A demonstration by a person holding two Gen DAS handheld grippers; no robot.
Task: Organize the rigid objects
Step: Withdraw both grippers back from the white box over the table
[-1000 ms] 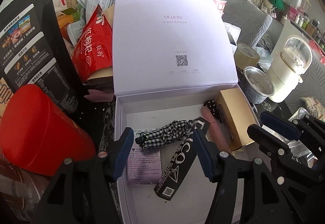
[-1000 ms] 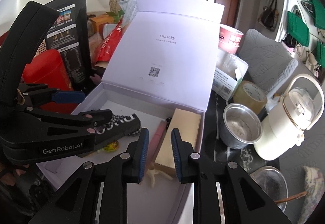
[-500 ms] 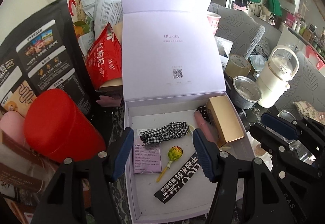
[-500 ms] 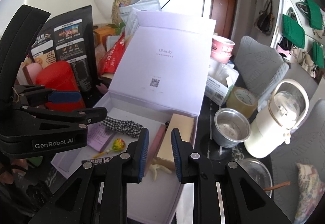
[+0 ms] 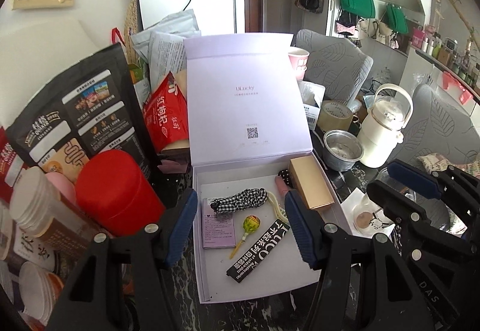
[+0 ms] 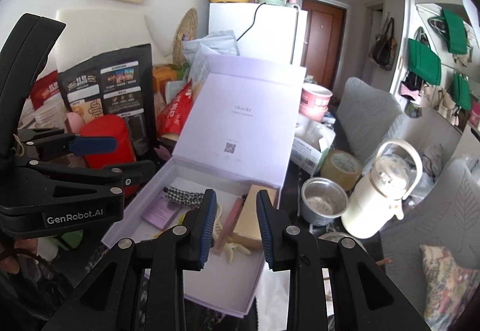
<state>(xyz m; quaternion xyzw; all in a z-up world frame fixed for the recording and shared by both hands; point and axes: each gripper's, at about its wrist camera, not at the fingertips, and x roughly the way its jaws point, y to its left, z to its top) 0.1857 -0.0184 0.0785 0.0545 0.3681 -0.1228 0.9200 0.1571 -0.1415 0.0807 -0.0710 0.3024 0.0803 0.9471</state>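
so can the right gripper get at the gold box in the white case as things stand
Probably yes. The right gripper is open and empty, its jaws having just been opening. The gold box lies uncovered right in front of it against the case's right wall, lid up.

Open box (image 5: 207,277) below both grippers, reachable from above; upright lid (image 5: 244,103) blocks ahead; red canister (image 5: 115,191) crowds the left, steel cup (image 5: 342,149) and white kettle (image 5: 382,136) the right.
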